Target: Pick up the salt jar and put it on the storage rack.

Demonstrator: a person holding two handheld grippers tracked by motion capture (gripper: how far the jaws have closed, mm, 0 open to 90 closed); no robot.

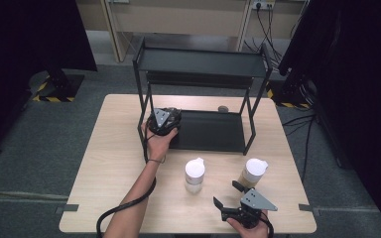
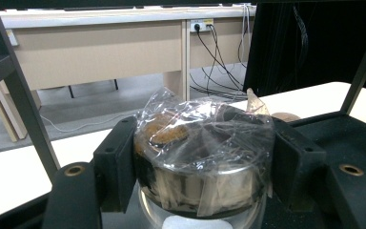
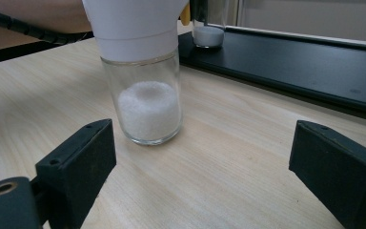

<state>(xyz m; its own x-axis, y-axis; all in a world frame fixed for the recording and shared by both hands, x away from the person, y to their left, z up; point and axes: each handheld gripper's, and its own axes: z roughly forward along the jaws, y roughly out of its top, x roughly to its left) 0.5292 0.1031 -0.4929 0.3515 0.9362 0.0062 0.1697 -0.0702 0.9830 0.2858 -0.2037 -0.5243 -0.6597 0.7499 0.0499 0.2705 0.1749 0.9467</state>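
My left gripper [image 2: 202, 164] is shut on a small glass jar [image 2: 205, 152] whose top is wrapped in crinkled clear film. In the high view the left gripper [image 1: 171, 122] sits at the left end of the black rack's lower shelf [image 1: 213, 131], covering the jar. Near the table's front edge my right gripper [image 1: 227, 194] stands open with nothing between its fingers. Its own view shows the right gripper [image 3: 200, 167] facing a white-capped glass jar of white powder [image 3: 147, 109], which stands apart from the pads. That jar [image 1: 194, 174] is at the table's middle front.
A second white-capped jar with brownish contents [image 1: 254, 172] stands right of the powder jar, just beyond the right gripper. The rack has an upper shelf [image 1: 203, 62] on thin black posts. A small round brown thing [image 1: 223, 108] lies behind the lower shelf.
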